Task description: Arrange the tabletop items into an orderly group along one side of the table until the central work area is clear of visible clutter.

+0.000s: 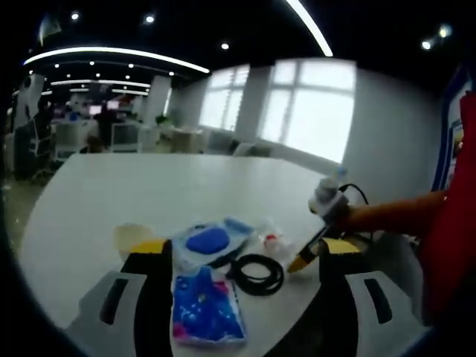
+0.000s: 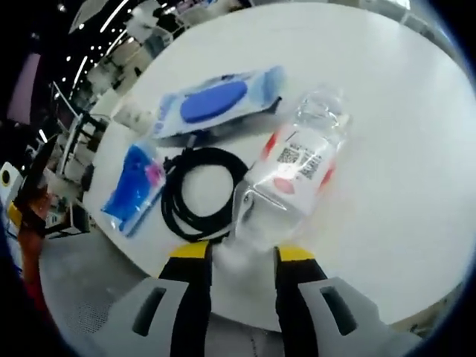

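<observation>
Step in hand: right gripper (image 2: 239, 256) is clenched on the neck end of the clear bottle (image 2: 297, 167), apparently sliding or placing it beside the other items.
Bottle location: lying flat on the white table (image 2: 401, 97), just right of the black cable coil (image 2: 199, 192).
Bottle axis: long axis runs straight out from the jaws; cap end toward the gripper, base pointing away.
Neighbours: blue-lidded packet (image 2: 219, 100) beyond the coil; blue pouch (image 2: 135, 186) to its left.
Left gripper (image 1: 242, 260): jaws spread wide, released, hovering over the blue pouch (image 1: 207, 306).
Next move: likely release the bottle parallel to the group, near the table edge.
</observation>
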The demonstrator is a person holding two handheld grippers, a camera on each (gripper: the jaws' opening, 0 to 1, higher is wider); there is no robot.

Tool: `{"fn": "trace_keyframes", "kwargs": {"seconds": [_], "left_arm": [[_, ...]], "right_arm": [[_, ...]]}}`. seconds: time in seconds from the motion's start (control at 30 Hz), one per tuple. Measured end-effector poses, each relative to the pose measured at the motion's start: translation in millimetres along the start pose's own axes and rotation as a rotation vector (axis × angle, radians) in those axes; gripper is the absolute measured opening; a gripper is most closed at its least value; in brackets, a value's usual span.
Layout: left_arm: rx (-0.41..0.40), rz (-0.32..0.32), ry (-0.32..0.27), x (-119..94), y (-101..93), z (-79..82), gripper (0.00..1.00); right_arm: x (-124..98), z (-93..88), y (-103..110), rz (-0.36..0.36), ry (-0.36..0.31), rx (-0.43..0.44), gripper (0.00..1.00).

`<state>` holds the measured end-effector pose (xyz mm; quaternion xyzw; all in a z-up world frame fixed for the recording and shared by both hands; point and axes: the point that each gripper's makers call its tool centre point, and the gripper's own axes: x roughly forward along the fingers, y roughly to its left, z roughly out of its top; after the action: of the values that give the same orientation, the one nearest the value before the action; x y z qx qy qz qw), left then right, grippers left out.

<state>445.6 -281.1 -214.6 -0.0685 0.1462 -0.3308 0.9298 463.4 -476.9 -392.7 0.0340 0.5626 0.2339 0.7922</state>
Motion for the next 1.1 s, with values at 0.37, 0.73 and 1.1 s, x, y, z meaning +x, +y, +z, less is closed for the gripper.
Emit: {"fn": "trace_keyframes", "kwargs": {"seconds": [0.37, 0.73, 1.1], "left_arm": [[0.001, -0.018, 0.005, 1.6, -2.3, -1.2, 0.76], [0.002, -0.027, 0.011, 2.0, -2.8, -2.8, 0.74], [0.002, -0.031, 0.005, 2.3, -4.6, -1.5, 0.72]], "right_arm": [[-4.1, -4.2, -4.3, -0.001, 0.013, 0.028, 0.24], [-33.6, 0.1, -1.8, -0.018, -0.008, 0.013, 0.23], [-72.5, 22.3, -2.0, -0.054, -0.065, -0.052, 0.23]]}}
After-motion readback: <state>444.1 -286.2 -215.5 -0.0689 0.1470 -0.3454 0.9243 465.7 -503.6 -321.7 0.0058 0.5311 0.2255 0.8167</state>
